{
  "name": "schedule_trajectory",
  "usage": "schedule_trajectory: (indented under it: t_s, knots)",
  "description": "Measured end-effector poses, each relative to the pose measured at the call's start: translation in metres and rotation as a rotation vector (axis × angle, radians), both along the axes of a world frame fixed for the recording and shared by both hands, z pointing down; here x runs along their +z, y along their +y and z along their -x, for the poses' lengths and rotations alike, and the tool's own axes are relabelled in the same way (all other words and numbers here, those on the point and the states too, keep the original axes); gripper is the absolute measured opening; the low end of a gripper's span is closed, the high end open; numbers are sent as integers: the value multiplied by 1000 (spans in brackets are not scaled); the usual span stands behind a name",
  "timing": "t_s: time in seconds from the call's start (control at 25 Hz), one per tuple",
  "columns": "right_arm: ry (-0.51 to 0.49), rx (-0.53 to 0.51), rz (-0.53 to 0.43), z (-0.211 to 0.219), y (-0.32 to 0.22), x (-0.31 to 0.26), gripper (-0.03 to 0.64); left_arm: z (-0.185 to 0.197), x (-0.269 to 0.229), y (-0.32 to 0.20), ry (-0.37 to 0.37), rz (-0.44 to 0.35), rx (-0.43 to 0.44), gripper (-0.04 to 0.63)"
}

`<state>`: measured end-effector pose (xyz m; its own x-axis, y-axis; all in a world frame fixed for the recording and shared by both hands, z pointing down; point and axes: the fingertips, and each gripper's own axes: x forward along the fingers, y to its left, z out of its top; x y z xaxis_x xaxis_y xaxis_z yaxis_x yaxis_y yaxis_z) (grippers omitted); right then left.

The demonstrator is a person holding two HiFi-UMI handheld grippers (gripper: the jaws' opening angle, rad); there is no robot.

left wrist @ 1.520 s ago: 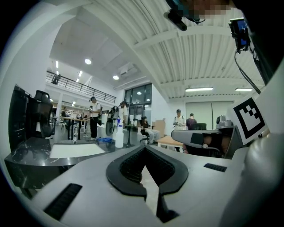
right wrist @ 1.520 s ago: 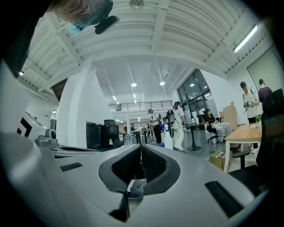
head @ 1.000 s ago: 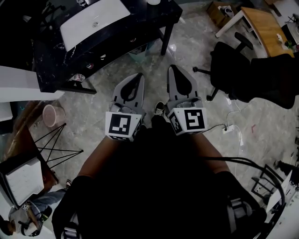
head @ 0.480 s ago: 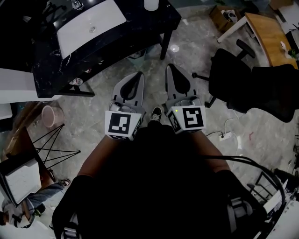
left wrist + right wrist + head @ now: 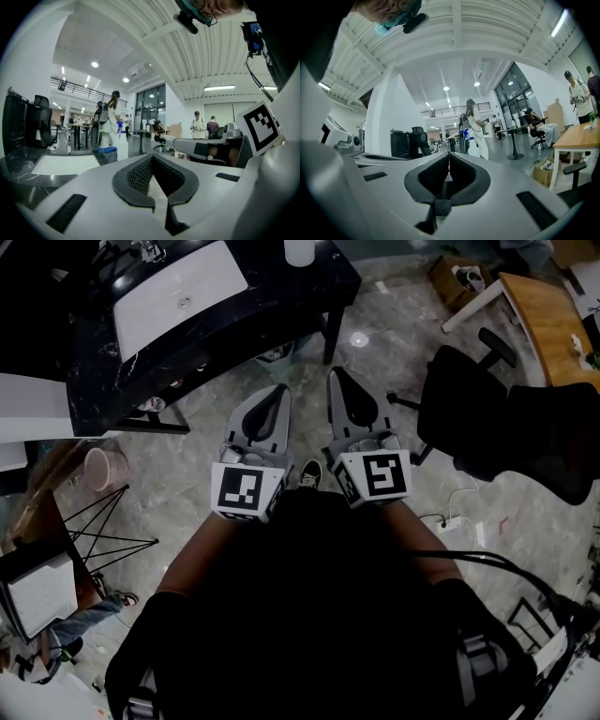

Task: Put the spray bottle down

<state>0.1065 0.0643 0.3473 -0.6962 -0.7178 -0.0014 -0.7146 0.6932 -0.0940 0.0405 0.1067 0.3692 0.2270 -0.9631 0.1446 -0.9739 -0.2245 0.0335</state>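
A white bottle [image 5: 298,249] stands at the far edge of the black table [image 5: 244,329], cut off by the top of the head view. In the left gripper view a white bottle with a blue top [image 5: 122,145] shows just left of the jaw tips. My left gripper [image 5: 279,392] and right gripper [image 5: 335,374] are held side by side above the floor, pointing toward that table. Both are shut, tips together, with nothing between them. The shut tips also show as left gripper [image 5: 152,157] and right gripper [image 5: 449,154].
A white basin [image 5: 178,296] is set in the black table. Black office chairs [image 5: 478,418] stand at the right, a wooden table [image 5: 548,320] behind them. A pink bucket [image 5: 101,468] and a wire-legged stand [image 5: 108,531] are at the left. People stand in the hall beyond.
Both grippers have moved forward together, still shut. The black table and the chairs have come closer, lower in the head view.
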Motion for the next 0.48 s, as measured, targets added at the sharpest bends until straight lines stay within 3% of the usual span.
schedule_trajectory:
  t_s: [0.48]
  knots:
    - [-37, 3, -13, -22, 2, -13, 14, -27, -16, 0, -50, -24, 32, -3]
